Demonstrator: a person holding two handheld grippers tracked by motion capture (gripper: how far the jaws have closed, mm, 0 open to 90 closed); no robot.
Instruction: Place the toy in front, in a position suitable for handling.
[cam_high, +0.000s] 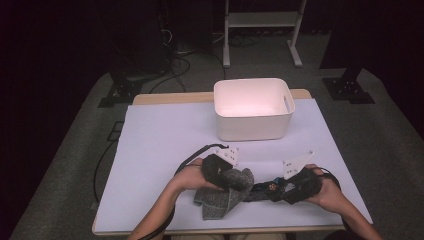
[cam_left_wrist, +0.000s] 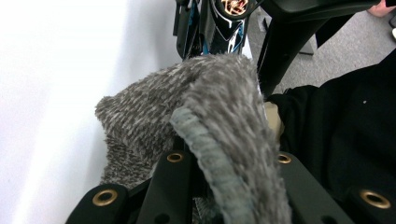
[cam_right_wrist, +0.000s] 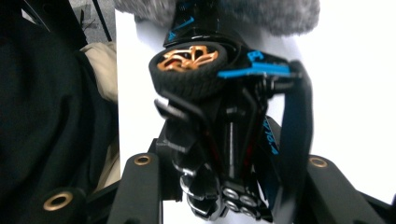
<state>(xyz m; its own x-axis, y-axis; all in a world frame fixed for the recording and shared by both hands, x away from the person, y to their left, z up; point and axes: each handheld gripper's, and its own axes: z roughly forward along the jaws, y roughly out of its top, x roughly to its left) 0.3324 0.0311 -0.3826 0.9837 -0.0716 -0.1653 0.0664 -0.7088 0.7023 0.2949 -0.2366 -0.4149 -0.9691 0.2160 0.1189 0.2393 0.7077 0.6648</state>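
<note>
The left gripper (cam_high: 235, 176) has its jaws pinching a fuzzy grey sock (cam_left_wrist: 219, 121) at the near edge of the white table (cam_high: 165, 145). The right gripper (cam_high: 277, 189) has its jaws pinching a black and blue toy car (cam_right_wrist: 224, 116) with a gold wheel, just beside the sock. Blue writing on the car is too blurry to read. The sock hides the car's far end. A white bin (cam_high: 252, 109) sits farther back.

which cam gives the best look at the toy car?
Right gripper view: the toy car sits close up between the right gripper fingers, black with blue trim and a gold-spoked wheel. The left gripper view catches just its wheel and blue trim past the grey cloth. The high view shows it small and dark beside the cloth.
</note>
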